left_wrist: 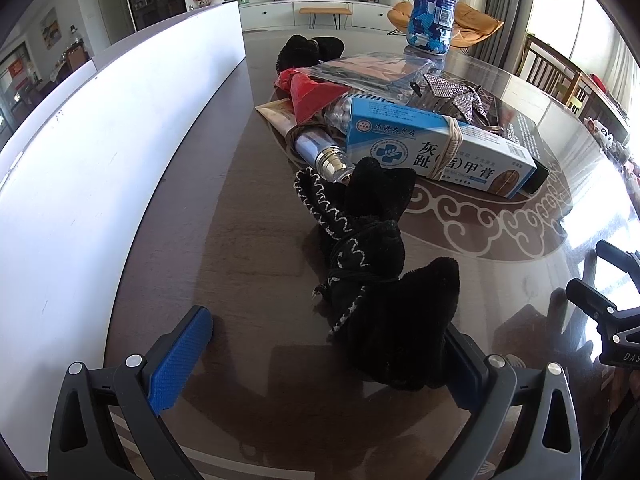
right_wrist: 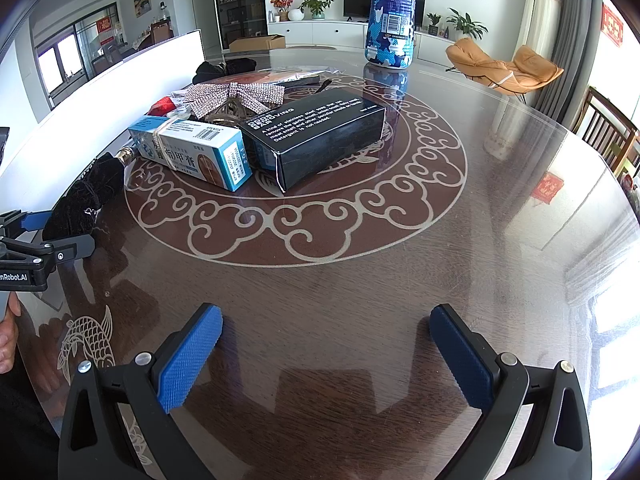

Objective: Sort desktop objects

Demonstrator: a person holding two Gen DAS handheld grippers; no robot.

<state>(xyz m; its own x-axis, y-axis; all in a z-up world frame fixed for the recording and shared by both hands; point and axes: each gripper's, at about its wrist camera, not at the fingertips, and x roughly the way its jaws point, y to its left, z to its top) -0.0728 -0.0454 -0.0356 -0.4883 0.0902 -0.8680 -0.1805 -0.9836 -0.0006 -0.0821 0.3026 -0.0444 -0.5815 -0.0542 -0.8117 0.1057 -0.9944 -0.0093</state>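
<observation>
A black velvet bow with white stitching (left_wrist: 372,264) lies on the dark table, its near end between my left gripper's (left_wrist: 328,344) open blue fingers, against the right one. The bow also shows in the right wrist view (right_wrist: 86,200), with the left gripper (right_wrist: 52,236) beside it. Behind it is a pile: a blue-white medicine box (left_wrist: 436,148) (right_wrist: 192,148), a black box (right_wrist: 320,132), a rhinestone bow (right_wrist: 234,94), a glass vial (left_wrist: 320,154) and red cloth (left_wrist: 308,96). My right gripper (right_wrist: 326,356) is open and empty over bare table.
A white board (left_wrist: 100,152) runs along the table's left side. A blue patterned bottle (right_wrist: 392,12) stands at the far side of the table. A second black bow (left_wrist: 310,50) lies behind the pile. Chairs stand beyond the right edge.
</observation>
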